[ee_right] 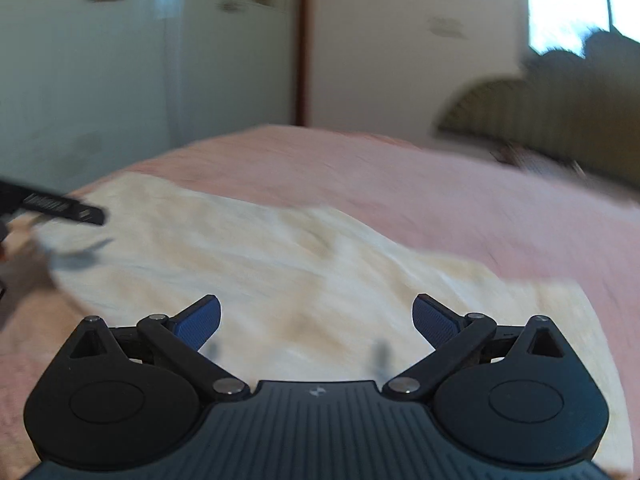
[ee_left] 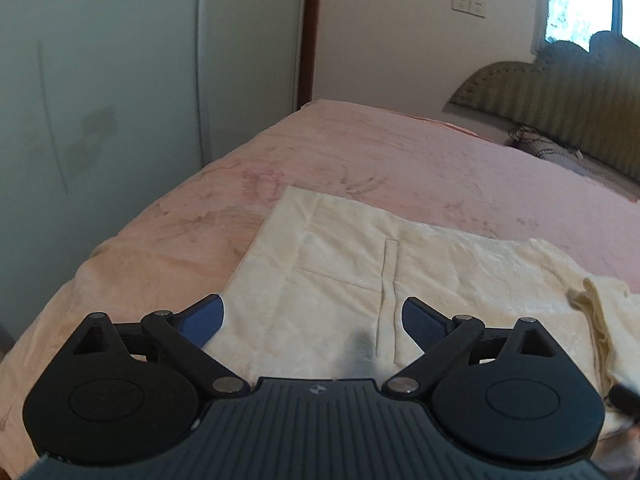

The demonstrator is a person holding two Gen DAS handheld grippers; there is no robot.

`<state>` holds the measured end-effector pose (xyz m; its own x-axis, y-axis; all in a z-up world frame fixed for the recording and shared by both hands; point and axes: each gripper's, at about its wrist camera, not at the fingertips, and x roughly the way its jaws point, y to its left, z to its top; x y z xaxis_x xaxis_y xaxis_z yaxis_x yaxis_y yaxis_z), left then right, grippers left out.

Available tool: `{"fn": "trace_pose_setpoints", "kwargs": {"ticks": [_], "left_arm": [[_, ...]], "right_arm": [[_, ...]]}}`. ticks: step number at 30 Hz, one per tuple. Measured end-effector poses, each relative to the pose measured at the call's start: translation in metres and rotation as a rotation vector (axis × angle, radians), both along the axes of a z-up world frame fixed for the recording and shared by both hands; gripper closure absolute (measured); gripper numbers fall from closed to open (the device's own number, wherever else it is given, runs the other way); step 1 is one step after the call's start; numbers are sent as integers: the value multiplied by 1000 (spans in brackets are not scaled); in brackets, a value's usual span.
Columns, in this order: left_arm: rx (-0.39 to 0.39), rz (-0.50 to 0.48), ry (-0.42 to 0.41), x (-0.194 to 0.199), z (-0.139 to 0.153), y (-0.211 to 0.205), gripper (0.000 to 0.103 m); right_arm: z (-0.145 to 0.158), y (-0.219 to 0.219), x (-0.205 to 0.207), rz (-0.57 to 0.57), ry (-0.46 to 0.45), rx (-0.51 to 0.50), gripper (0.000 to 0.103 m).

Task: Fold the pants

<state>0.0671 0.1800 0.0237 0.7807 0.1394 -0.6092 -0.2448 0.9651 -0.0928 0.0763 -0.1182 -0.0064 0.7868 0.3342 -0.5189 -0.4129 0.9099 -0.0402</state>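
A bed (ee_left: pixel 400 168) covered by a pink blanket (ee_left: pixel 168 248) is seen, backed by a padded, striped headboard (ee_left: pixel 560 96). White wardrobe doors (ee_left: pixel 120 80) are set along the left, beside a cream wall (ee_left: pixel 400 40) fitted with switches (ee_left: pixel 468 5). Daylight is admitted through a window (ee_left: pixel 580 0).

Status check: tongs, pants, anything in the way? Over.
Left tongs open, empty. Right tongs open, empty. Cream pants lie flat on the pink bedspread, neither tongs holding them. Nothing in the way.
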Motion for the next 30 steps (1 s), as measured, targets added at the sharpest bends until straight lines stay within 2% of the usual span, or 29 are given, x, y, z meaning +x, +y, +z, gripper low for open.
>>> {"fn": "trace_pose_setpoints", "kwargs": {"ticks": [2,6,11,13,15,16,18,19,21,22,24,25,30], "left_arm": [[-96,10,12,-8,3,16,5],[-233,32,54,-19,2,36,6],[-473,48,123,-16,-20,61,6],[-568,60,124,-16,-29,70,5],[-617,76,113,-17,-32,74,5],[-637,78,110,-16,-32,75,5],[-684,78,102,-13,-34,79,4],[-719,87,94,-12,-36,81,4],[-780,87,75,-8,-39,84,3],[-808,81,70,-5,-41,84,3],[-846,75,64,2,-43,82,3],[-856,65,57,7,-44,81,3],[-884,60,28,30,-50,84,4]], "right_arm": [[4,33,-7,123,-47,-79,1],[2,92,-23,326,-140,-251,2],[-18,151,-34,479,-249,-448,4],[-27,168,-34,512,-266,-505,11],[-33,179,-32,523,-271,-543,28],[-36,184,-31,526,-278,-557,33],[-41,195,-31,540,-290,-591,54],[-43,200,-31,549,-298,-609,58],[-48,209,-33,577,-329,-650,75],[-50,211,-33,581,-345,-659,77],[-45,211,-29,570,-345,-630,80],[-39,207,-22,553,-320,-583,80],[3,175,14,469,-144,-272,80]]}}
